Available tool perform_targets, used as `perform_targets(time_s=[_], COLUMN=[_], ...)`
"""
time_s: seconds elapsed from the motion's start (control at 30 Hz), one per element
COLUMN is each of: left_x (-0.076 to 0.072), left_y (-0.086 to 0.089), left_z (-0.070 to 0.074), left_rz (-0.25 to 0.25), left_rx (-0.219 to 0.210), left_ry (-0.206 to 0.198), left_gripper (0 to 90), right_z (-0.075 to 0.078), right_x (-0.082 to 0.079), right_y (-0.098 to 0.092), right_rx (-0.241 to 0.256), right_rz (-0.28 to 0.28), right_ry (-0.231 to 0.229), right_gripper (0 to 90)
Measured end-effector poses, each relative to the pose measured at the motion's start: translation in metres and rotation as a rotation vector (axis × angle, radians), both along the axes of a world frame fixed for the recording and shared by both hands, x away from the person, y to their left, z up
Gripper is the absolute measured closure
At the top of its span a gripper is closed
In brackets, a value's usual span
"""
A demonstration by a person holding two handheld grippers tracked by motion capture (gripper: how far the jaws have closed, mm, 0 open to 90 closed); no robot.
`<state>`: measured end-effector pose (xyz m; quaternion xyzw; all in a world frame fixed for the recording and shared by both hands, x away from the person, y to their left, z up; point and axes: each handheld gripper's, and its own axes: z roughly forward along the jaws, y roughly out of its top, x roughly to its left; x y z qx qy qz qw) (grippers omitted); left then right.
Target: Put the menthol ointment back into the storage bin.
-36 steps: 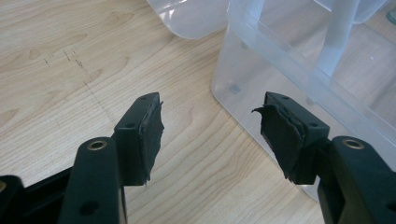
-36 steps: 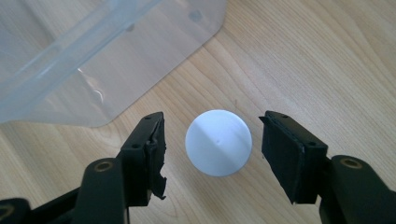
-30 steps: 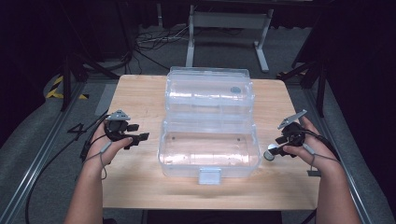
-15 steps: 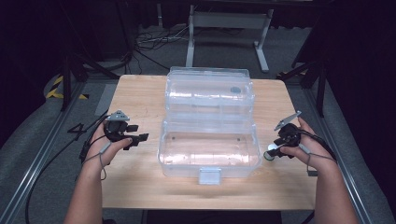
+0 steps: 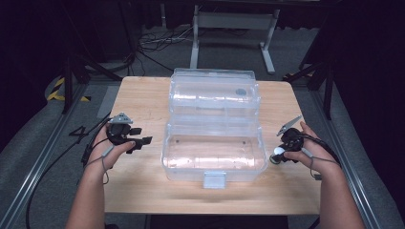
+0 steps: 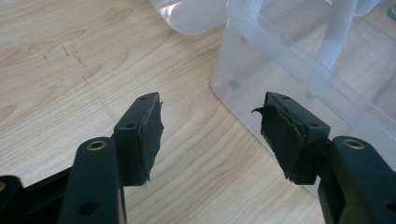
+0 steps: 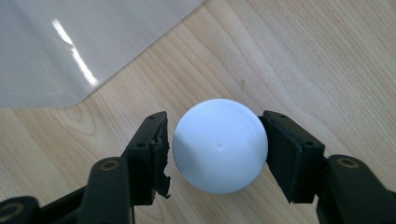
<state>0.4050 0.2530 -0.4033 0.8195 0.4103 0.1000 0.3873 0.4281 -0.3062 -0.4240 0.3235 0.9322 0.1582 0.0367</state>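
Wooden table (image 5: 143, 102) bore an open clear plastic box (image 5: 213, 143), right gripper (image 7: 215, 149) beside the box's right end had its jaws closed on a white ball (image 7: 219, 145), left gripper (image 6: 212, 126) stood spread wide, empty, near the box's left corner

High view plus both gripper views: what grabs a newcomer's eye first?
The clear plastic box, lid open, dominates the middle of the wooden table. Next comes the white ball, which sits between the right gripper's jaws beside the box's right end; the right jaw touches it, the left shows a slight gap. The left gripper hangs open and empty at the box's left end.
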Motion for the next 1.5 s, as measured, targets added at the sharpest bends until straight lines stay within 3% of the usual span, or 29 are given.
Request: perform_targets(time_s=[0.1, 0.6, 1.03, 1.5], left_x=[0.0, 0.0, -0.001, -0.002], left_y=[0.0, 0.001, 0.002, 0.002], left_z=[0.0, 0.001, 0.003, 0.004], left_rz=[-0.001, -0.001, 0.0, 0.002], left_rx=[0.0, -0.001, -0.002, -0.006], left_ry=[0.0, -0.003, -0.01, -0.012], left_gripper=[39.0, 39.1, 39.1, 39.0], right_z=[0.003, 0.012, 0.043, 0.07], right_x=[0.0, 0.001, 0.001, -0.001], right_y=[0.0, 0.002, 0.006, 0.008], right_rx=[0.004, 0.026, 0.01, 0.006], right_rz=[0.0, 0.012, 0.092, 0.134], right_ry=[-0.014, -0.005, -0.007, -0.02], right_gripper=[50.1, 50.6, 50.7, 50.7])
